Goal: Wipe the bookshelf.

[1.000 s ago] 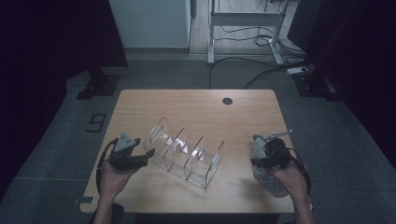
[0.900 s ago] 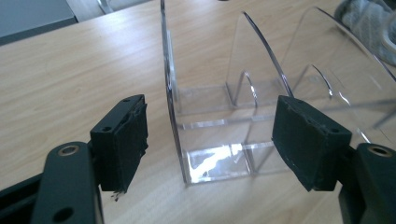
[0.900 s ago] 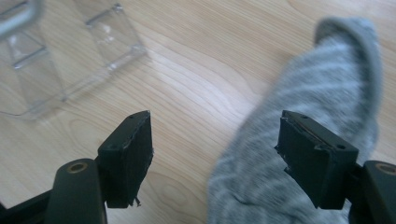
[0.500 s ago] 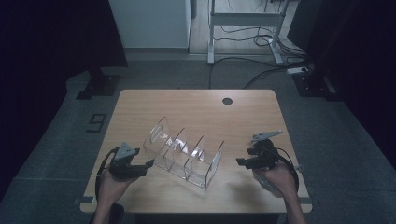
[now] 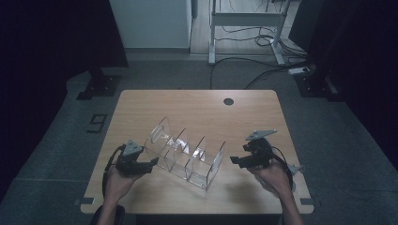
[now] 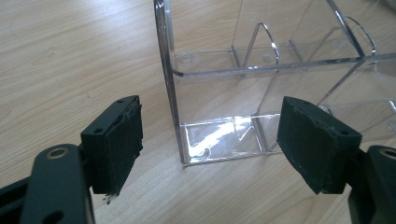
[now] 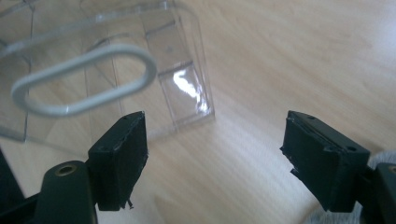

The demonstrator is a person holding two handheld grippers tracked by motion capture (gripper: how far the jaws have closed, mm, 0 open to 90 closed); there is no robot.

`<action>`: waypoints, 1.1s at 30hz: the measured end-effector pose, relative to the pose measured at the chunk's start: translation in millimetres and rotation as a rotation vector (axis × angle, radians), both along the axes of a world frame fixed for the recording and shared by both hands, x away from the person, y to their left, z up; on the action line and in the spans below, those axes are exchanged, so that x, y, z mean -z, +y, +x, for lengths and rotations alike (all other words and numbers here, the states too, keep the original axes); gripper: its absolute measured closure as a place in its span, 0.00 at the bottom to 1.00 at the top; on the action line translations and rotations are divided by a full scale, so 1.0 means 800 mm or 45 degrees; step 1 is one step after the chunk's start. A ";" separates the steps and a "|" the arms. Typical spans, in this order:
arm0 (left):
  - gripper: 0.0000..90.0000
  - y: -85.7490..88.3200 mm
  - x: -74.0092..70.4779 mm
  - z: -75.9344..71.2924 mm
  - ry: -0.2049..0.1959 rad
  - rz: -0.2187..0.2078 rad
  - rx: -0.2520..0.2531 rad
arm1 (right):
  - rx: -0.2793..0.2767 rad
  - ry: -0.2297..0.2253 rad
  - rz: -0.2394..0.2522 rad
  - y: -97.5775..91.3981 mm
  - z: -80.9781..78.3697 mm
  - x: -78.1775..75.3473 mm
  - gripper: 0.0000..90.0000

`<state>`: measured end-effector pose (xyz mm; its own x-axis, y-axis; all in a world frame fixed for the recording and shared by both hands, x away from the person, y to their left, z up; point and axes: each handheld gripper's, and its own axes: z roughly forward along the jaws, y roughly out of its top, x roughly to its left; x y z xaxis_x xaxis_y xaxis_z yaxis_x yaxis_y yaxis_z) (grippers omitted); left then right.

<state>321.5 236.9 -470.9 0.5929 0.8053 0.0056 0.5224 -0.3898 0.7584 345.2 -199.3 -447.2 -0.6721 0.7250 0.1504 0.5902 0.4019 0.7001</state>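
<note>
- The left gripper [image 5: 151,162] sits at about 8 o'clock on the desk [image 5: 197,105], held in a hand that enters from the bottom edge. Its jaws stand wide apart and grip nothing.
- In the left gripper view, the near end wall of a clear plastic organizer [image 6: 261,84] stands between the two black pads [image 6: 119,140], closer to the left pad, with bare space on both sides of the wall.
- The right gripper [image 5: 233,160] sits at about 4 o'clock on the desk, pointing left toward the organizer. Its jaws have just been opening and now stand wide, with only bare wood between them.
- In the right gripper view, the organizer's end wall, with its oval handle cut-out, lies at about 10 o'clock, apart from the pads.
- The organizer [image 5: 185,152], a clear rack with upright dividers, rests just below the middle of the desk, running from 10 o'clock down toward 5 o'clock, between the two grippers.
- The step in hand appears to be the approach: both grippers are lining up on opposite ends of the rack.
- The next move likely calls for the left gripper to close on the thin wall, and the right to move in to the handle end.
</note>
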 end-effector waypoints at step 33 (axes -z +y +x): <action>0.24 -0.043 0.003 0.062 0.063 -0.024 0.018 | -0.176 -0.006 -0.025 0.025 0.018 0.006 0.68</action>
